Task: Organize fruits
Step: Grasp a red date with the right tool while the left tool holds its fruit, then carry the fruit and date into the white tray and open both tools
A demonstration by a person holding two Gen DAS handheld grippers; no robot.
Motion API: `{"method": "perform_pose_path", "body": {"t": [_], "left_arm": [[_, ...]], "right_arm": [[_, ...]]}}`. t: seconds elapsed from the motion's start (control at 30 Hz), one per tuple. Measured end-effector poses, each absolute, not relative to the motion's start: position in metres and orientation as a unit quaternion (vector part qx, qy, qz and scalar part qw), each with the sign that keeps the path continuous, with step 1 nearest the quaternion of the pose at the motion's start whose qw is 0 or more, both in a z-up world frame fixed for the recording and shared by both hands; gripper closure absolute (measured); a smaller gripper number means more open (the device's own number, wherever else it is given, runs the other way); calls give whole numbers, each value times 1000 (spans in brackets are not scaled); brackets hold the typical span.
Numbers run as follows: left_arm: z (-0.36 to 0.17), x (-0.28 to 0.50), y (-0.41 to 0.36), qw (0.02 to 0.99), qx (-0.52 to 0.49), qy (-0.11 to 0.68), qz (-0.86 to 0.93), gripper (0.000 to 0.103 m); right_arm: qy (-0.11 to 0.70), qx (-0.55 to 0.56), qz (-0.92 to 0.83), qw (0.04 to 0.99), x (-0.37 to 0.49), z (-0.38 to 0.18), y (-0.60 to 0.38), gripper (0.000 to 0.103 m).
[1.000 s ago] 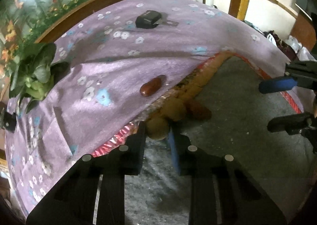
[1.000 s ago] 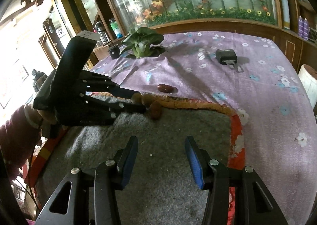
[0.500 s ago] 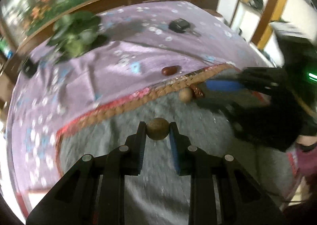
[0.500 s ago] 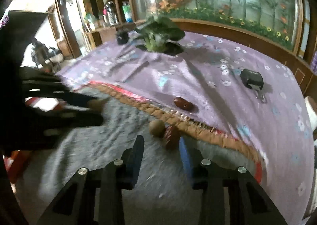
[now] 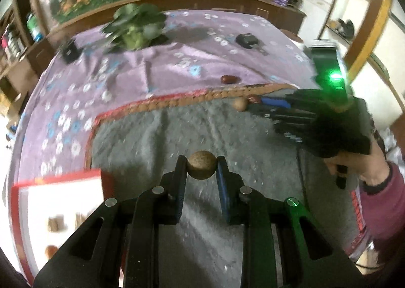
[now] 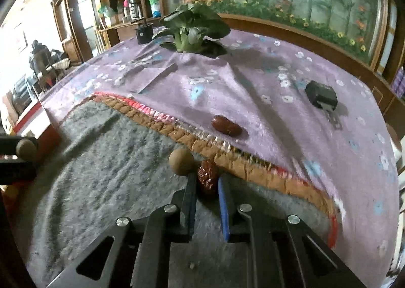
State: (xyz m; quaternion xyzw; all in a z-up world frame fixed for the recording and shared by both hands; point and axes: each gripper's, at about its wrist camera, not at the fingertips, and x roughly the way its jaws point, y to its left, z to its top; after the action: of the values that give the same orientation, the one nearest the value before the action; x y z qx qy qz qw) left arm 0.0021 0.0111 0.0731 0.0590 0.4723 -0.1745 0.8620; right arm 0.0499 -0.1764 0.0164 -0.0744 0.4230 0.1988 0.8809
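On the grey mat [image 6: 106, 186], going left to right, two round brown fruits and two red dates are showing; one round brown fruit [image 5: 201, 164] is sitting clamped between the fingers of the left gripper [image 5: 201, 171], raised over open mat beside the red-edged white tray [image 5: 58, 186] at the lower left, where a few small pieces are lying, too blurred to count; the second round fruit [image 6: 181, 162] is resting against the mat's braided orange border [image 6: 227, 158], touching a wrinkled red date [image 6: 208, 178]; the right gripper [image 6: 207, 186] is sitting with its fingers close on both sides of that date, though whether they are pressing it I cannot tell; a smooth red date [image 6: 226, 125] is lying just past the border on the purple flowered cloth [image 6: 253, 72]; further back one leafy green vegetable [image 6: 193, 32] and, rightmost, one black device [image 6: 321, 95] are resting, with bare cloth lying between them.
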Motion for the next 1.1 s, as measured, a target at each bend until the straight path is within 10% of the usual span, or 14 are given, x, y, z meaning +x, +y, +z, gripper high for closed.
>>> {"method": "perform_pose_path", "body": {"t": [1.1], "left_arm": [[76, -131, 216, 890, -71, 441, 90, 81]], "right_arm": [[352, -56, 405, 842, -104, 79, 10, 88]]}}
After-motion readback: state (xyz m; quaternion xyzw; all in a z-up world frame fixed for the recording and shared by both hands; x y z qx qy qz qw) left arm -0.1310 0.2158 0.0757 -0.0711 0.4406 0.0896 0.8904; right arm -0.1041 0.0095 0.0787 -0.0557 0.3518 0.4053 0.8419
